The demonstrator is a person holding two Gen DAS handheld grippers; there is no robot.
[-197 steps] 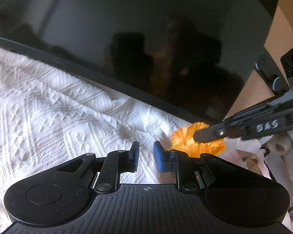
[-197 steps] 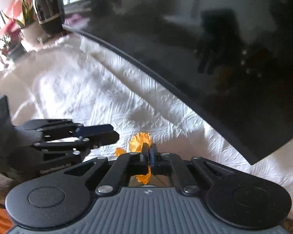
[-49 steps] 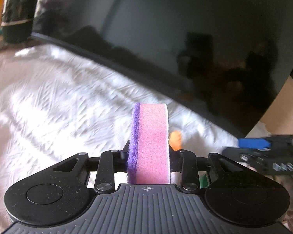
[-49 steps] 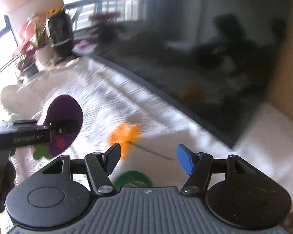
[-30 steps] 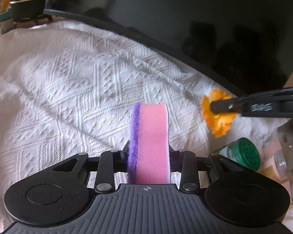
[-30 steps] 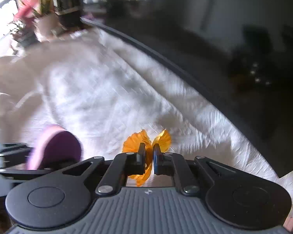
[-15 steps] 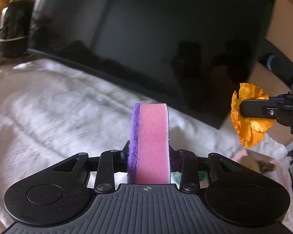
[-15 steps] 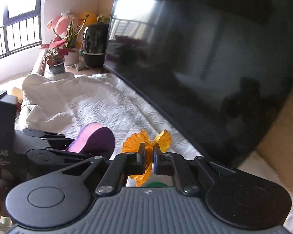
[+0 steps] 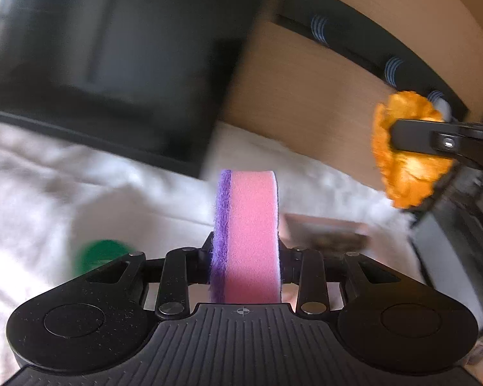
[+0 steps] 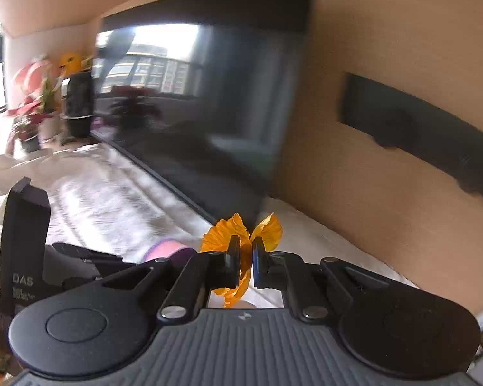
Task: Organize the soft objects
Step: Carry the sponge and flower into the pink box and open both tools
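A pink sponge with a purple scouring layer (image 9: 248, 234) stands upright between the fingers of my left gripper (image 9: 246, 257), which is shut on it above the white cloth. In the right wrist view the sponge (image 10: 167, 251) shows as a pink and purple edge at lower left. My right gripper (image 10: 244, 257) is shut on an orange fabric flower (image 10: 222, 234), whose petals spread to both sides of the fingers. In the left wrist view the flower (image 9: 405, 148) hangs in the air at upper right, pinched in the right gripper (image 9: 399, 140).
A large dark TV screen (image 10: 209, 106) stands on the white patterned cloth (image 9: 48, 186) against a beige wall. A green lid (image 9: 99, 254) and a pinkish packet (image 9: 325, 231) lie on the cloth. A dark box edge (image 9: 460, 241) is at right. Potted plants (image 10: 35, 96) stand far left.
Both views have swung to the right, from the TV screen toward the beige wall and the cloth's right end. Both grippers kept hold of their objects. The flower still hangs at upper right.
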